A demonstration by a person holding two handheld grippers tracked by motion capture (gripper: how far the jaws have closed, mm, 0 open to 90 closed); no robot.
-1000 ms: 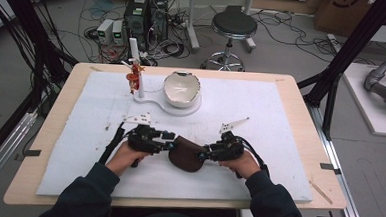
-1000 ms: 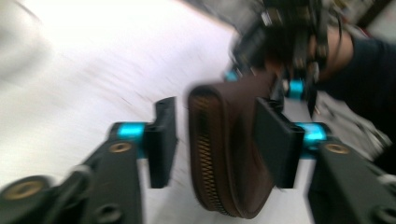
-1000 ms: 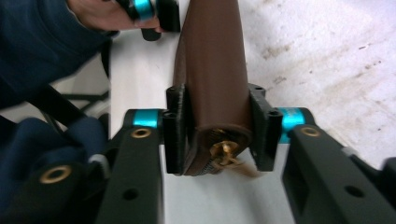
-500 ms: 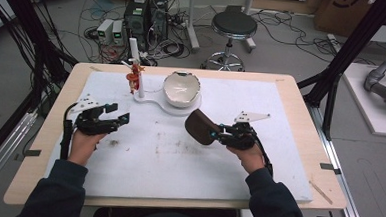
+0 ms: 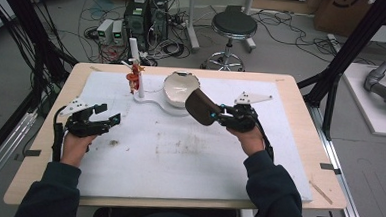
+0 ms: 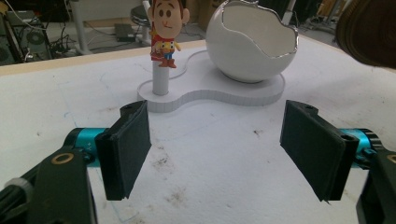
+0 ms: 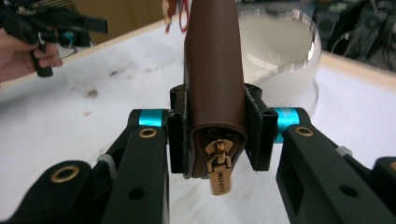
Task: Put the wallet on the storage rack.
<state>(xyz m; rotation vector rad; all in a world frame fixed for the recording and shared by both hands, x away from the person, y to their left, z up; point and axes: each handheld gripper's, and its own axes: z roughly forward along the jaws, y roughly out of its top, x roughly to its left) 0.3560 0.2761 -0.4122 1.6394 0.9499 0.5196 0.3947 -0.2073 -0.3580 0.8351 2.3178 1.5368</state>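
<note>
High view: right hand-held gripper (image 5: pixel 220 113) clamped on brown zip pouch (image 5: pixel 199 106), held off the bench (image 5: pixel 178 153) beside the white eggshell bowl (image 5: pixel 180 88), likely for dropping in.

Left gripper view: left hand-held gripper (image 6: pixel 217 144) released, jaws just widened, nothing between, parked clear.

Right gripper view: pouch pinched upright, zipper pull (image 7: pixel 219 171) dangling.

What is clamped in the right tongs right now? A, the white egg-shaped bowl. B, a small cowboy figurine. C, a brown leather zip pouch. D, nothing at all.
C: the right tongs are shut on the brown leather zip pouch, its brass zip pull hanging between the jaws in the right gripper view; the high view shows the same pouch held near the white egg-shaped bowl.
</note>
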